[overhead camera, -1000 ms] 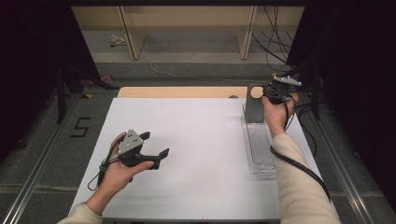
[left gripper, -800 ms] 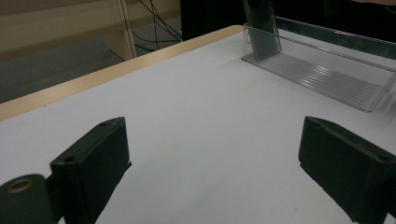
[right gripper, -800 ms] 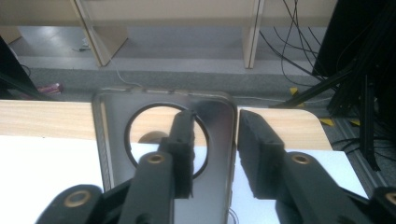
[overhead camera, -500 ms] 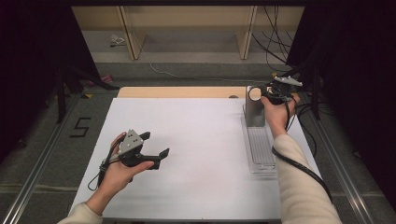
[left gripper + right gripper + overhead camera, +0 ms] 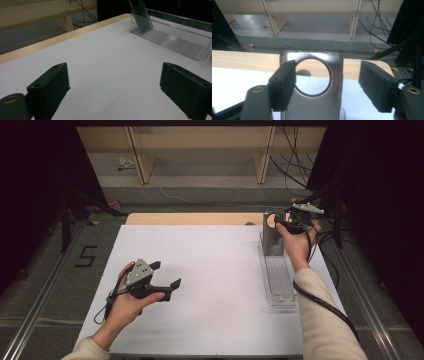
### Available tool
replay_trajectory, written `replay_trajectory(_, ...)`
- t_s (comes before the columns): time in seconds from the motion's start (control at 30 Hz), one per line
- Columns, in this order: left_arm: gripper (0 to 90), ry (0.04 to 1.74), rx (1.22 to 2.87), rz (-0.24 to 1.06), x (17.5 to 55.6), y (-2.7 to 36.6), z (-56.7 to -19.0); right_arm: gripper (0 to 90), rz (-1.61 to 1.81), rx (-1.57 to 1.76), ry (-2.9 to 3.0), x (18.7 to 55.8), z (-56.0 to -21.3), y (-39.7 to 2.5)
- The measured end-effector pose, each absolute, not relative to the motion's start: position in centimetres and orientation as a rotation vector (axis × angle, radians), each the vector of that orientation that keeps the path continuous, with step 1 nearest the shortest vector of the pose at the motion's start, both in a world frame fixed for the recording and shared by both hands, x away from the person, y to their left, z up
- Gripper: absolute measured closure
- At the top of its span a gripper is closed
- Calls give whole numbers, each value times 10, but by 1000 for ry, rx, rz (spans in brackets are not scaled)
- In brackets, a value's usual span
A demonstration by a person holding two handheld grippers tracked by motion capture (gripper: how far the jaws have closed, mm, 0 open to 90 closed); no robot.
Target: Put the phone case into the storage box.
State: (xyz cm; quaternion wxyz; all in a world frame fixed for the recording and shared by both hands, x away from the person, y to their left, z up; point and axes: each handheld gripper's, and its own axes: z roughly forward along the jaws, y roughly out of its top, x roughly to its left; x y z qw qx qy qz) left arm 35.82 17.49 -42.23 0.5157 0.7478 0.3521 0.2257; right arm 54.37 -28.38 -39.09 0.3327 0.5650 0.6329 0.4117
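A grey phone case (image 5: 272, 242) with a round hole near its top stands on end at the far end of a clear ribbed plastic tray (image 5: 280, 280) on the right of the white table (image 5: 220, 270). My right gripper (image 5: 279, 223) is open at the case's upper edge. In the right gripper view the case (image 5: 312, 107) sits between the spread jaws of this gripper (image 5: 329, 82), with the left jaw over its edge. My left gripper (image 5: 167, 274) hovers open over the table's left half, holding nothing. The left gripper view looks past its gripper (image 5: 115, 85) to the case (image 5: 141, 15) and tray (image 5: 175, 42).
A wooden strip (image 5: 195, 218) runs along the table's far edge. Black cables (image 5: 325, 235) hang off the right side. Beyond the table, wooden shelf legs (image 5: 137, 155) stand on the grey floor, and a "5" (image 5: 86, 256) is marked on the floor at left.
My right gripper has shifted slightly left and nearer, onto the case's top. The case's face has gone from dark to lighter grey. The left gripper has stayed put.
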Motion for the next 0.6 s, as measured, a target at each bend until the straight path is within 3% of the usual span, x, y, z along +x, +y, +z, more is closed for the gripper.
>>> replay_trajectory(0.2, 81, 846, 1799, 538, 358, 174, -423, 210, 1065, 1479, 1674, 539, -390, -288)
replay_trajectory(0.6, 81, 852, 1801, 533, 359, 174, -425, 187, 1098, 1477, 1695, 528, -390, -290)
